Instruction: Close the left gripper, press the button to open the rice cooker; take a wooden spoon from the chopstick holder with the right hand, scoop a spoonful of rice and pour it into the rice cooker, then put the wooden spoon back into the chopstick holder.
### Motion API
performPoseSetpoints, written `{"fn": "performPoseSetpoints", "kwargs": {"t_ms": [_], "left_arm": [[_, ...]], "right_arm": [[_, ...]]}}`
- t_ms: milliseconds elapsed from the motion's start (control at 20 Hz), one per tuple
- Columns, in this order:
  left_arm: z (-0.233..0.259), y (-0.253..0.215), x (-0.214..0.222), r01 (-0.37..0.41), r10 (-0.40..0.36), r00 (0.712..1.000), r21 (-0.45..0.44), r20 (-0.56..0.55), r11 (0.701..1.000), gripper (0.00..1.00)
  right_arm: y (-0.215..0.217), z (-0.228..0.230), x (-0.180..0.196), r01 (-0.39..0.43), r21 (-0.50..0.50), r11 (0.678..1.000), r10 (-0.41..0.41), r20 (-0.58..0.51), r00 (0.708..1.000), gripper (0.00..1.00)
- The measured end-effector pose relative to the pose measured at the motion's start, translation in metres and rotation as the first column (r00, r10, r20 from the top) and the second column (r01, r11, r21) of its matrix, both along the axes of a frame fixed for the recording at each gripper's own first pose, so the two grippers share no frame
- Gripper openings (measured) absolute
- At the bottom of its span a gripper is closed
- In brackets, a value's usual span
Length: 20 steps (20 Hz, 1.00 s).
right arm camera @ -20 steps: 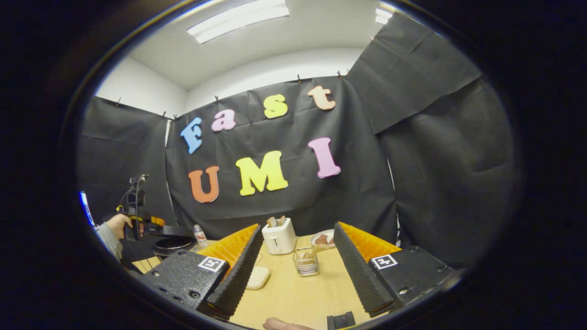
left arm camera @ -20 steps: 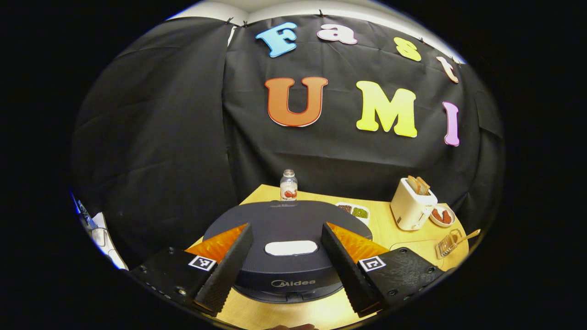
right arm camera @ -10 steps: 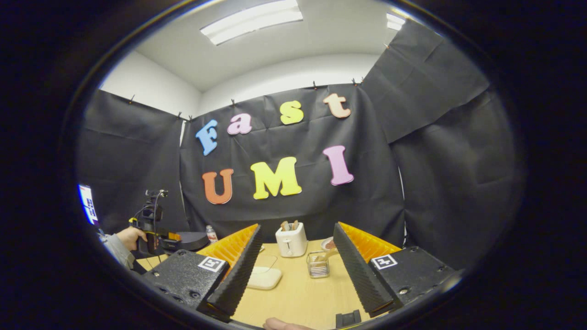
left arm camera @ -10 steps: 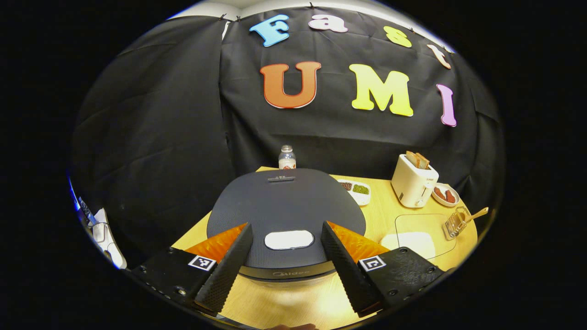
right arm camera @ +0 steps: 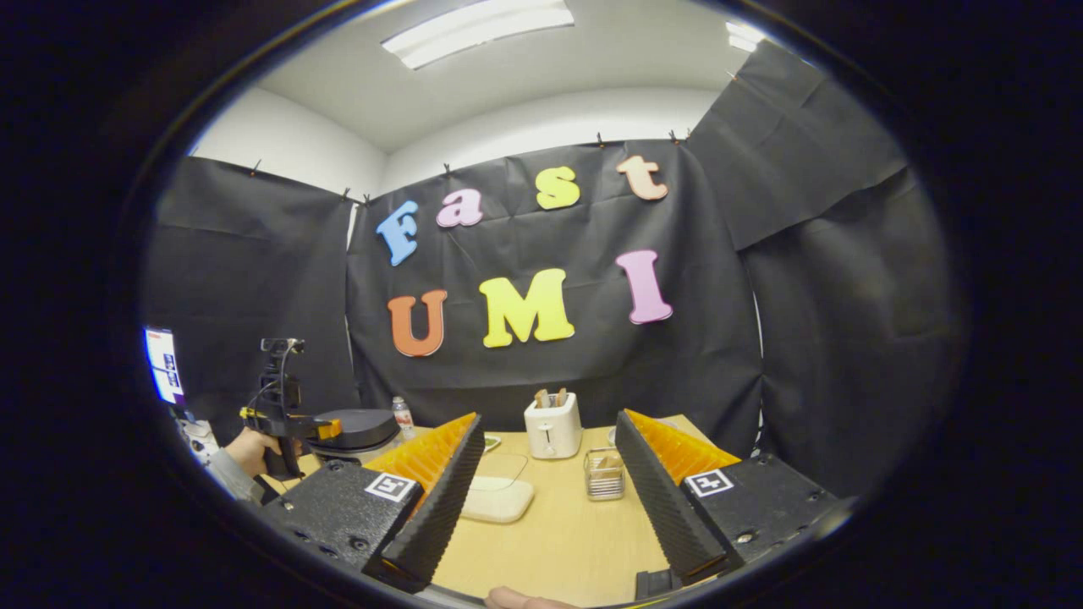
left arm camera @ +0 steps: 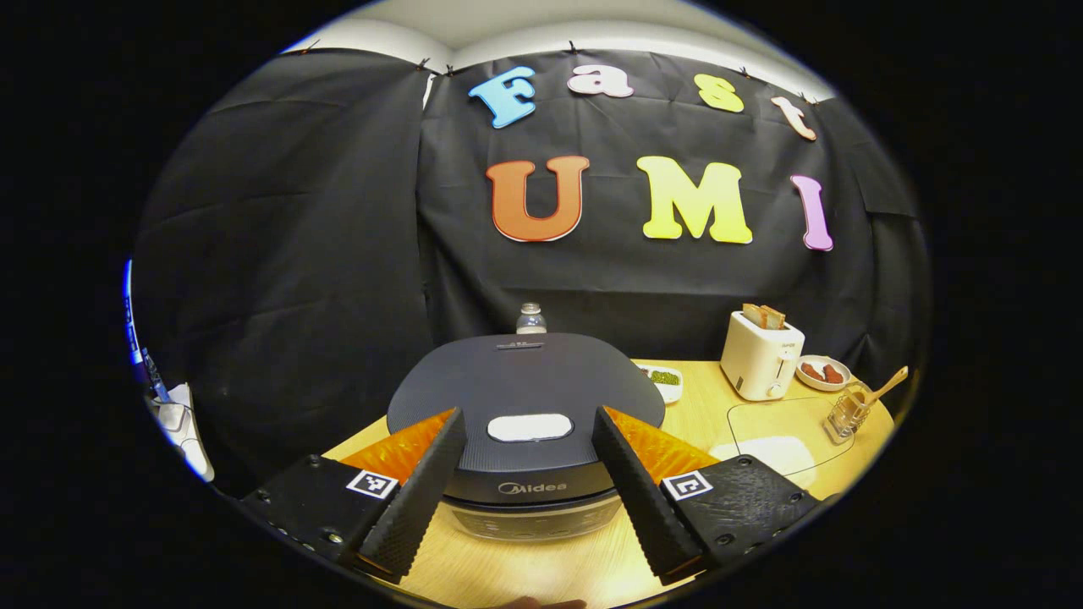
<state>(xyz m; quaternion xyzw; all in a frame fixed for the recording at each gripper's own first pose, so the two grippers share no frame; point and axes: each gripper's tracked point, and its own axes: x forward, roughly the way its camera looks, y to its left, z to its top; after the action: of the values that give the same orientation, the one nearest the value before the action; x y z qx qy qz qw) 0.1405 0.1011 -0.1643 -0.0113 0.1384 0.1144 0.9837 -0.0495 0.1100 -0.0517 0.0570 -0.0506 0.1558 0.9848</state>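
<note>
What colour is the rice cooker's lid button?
White: the oval button on the dark rice cooker lid, clearest in the left gripper view.

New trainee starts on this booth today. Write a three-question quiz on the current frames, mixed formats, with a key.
1. True or false: the lid of the dark round rice cooker is shut.
2. Multiple choice: in the left gripper view, the wooden spoon is A) between the right gripper's fingers, B) standing in the clear chopstick holder, C) lying on the table.
3. Fill in: the left gripper has its fingers ____, on either side of the cooker's white oval button.

Key: 1 true. 2 B. 3 open; the right gripper is open as well and holds nothing.
</note>
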Motion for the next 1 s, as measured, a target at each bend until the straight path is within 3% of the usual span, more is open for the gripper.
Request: {"fn": "performPoseSetpoints", "kwargs": {"t_ms": [350, 400, 450, 500, 550, 600, 650, 700, 1000], "left_arm": [[-0.002, 0.004, 0.002, -0.030, 0.028, 0.997, 0.036, 0.074, 0.999, 0.98], [-0.006, 0.004, 0.004, -0.029, 0.027, 0.997, 0.023, 0.066, 0.999, 0.98], [-0.009, 0.003, 0.003, -0.031, 0.030, 0.998, 0.012, 0.064, 0.999, 0.98], [-0.006, 0.003, 0.002, -0.032, 0.030, 0.995, 0.019, 0.096, 0.999, 0.98], [-0.011, 0.000, 0.008, -0.035, 0.033, 0.994, 0.021, 0.105, 0.999, 0.99], [-0.010, 0.001, 0.008, -0.037, 0.034, 0.992, 0.024, 0.118, 0.999, 0.98], [-0.011, 0.000, 0.007, -0.037, 0.034, 0.993, 0.021, 0.117, 0.999, 0.98], [-0.012, 0.000, 0.007, -0.036, 0.034, 0.993, 0.020, 0.115, 0.999, 0.98], [-0.001, -0.011, -0.003, -0.024, 0.023, 0.996, 0.009, 0.086, 1.000, 0.96]], "right_arm": [[0.004, -0.006, 0.006, 0.000, -0.001, 1.000, 0.000, -0.024, 1.000, 1.00], [0.003, -0.006, 0.006, 0.000, 0.000, 1.000, 0.000, -0.027, 1.000, 0.94], [0.003, -0.006, 0.006, 0.001, 0.002, 1.000, -0.001, -0.027, 1.000, 0.94], [0.003, -0.006, 0.006, 0.001, 0.003, 1.000, -0.001, -0.027, 1.000, 1.00], [0.004, -0.007, 0.006, 0.000, 0.001, 1.000, 0.000, -0.028, 1.000, 1.00], [0.004, -0.007, 0.006, -0.002, -0.001, 1.000, 0.002, -0.029, 1.000, 0.94], [0.005, -0.007, 0.006, -0.002, -0.002, 1.000, 0.002, -0.029, 1.000, 0.94], [0.004, -0.006, 0.006, -0.002, 0.000, 1.000, 0.002, -0.028, 1.000, 1.00], [-0.004, -0.005, 0.009, 0.021, -0.004, 1.000, -0.021, -0.025, 0.999, 1.00]]}}
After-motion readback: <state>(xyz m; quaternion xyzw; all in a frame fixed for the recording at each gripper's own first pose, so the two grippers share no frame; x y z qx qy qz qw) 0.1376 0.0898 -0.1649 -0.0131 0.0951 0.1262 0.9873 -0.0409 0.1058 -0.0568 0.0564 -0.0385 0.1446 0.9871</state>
